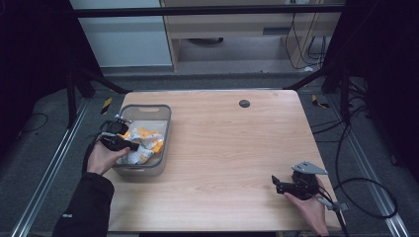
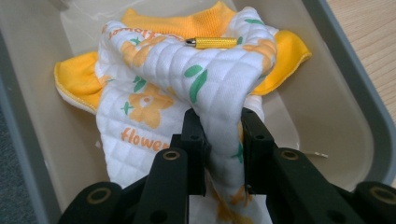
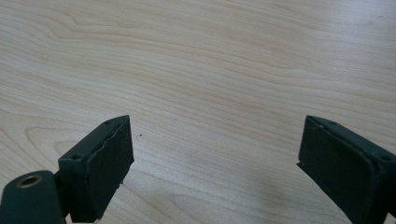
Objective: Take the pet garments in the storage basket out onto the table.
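1. Light wooden worktop (image 1: 222, 148), mostly bare; small dark round grommet (image 1: 244, 103) near its far edge.
2. Grey rectangular plastic bin (image 1: 166, 129) sits at the worktop's left side, beige inside, walls rising all round its contents.
3. In the bin: white quilted cloth garment with orange flower print, green leaves and orange trim (image 2: 187, 88), bunched up and lifted into a fold. In the high view it lies in the bin's near half (image 1: 141, 145).
4. Small gold knurled metal pin (image 2: 211, 43) lies on top of the fold, toward the far side.
5. Left gripper (image 2: 219, 140) reaches into the bin from its left wall (image 1: 118, 140); fingers (image 2: 194, 135) clenched on a pinched ridge of the garment, cloth squeezed between both pads, more fabric hanging below and bulging above them.
6. The bin's walls stand close on both sides of the left gripper.
7. Right gripper (image 1: 282, 183) is at the worktop's near right, well apart from the bin; fingers (image 3: 100, 163) spread wide, released, bare wood between them.
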`<state>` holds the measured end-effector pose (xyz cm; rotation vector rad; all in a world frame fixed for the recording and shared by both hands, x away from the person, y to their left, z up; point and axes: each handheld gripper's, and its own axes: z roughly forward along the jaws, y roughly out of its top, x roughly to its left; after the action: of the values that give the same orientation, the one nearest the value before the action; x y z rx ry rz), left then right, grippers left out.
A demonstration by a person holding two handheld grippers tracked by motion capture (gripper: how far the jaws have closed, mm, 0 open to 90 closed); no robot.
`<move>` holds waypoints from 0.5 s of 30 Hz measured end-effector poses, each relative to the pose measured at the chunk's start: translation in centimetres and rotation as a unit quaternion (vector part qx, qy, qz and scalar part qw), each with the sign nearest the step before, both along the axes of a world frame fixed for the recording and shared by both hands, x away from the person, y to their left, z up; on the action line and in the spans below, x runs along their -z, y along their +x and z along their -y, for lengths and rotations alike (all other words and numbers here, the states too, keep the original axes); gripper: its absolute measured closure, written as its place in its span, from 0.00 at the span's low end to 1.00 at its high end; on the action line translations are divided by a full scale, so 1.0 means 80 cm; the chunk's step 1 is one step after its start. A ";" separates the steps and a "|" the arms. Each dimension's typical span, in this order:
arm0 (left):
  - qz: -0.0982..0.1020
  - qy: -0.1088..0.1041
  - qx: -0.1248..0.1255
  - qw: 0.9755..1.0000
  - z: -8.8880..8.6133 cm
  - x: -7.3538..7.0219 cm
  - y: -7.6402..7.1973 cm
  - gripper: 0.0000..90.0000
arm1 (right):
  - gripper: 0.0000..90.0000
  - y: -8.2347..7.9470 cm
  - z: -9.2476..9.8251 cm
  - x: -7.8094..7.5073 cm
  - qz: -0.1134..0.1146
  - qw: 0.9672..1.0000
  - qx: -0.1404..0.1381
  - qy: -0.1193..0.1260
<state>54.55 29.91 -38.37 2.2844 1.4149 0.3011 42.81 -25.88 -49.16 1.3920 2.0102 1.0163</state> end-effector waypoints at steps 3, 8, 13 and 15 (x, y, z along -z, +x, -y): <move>0.004 -0.001 0.001 1.000 -0.001 -0.008 -0.001 0.83 | 0.11 0.000 0.000 0.000 0.000 1.000 0.000 0.000; 0.015 0.000 0.001 1.000 -0.002 -0.023 -0.004 0.83 | 0.11 0.000 0.000 0.000 -0.001 1.000 0.000 0.001; 0.030 -0.008 -0.002 1.000 -0.005 -0.037 -0.006 0.83 | 0.11 0.000 0.000 0.000 0.001 1.000 0.000 0.000; 0.033 -0.007 0.000 0.999 -0.006 -0.045 -0.008 0.83 | 0.11 0.000 0.000 0.000 0.000 1.000 0.000 0.002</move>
<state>53.92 30.37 -34.77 2.2424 1.3806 0.3614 42.82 -25.87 -49.16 1.3940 2.0100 1.0202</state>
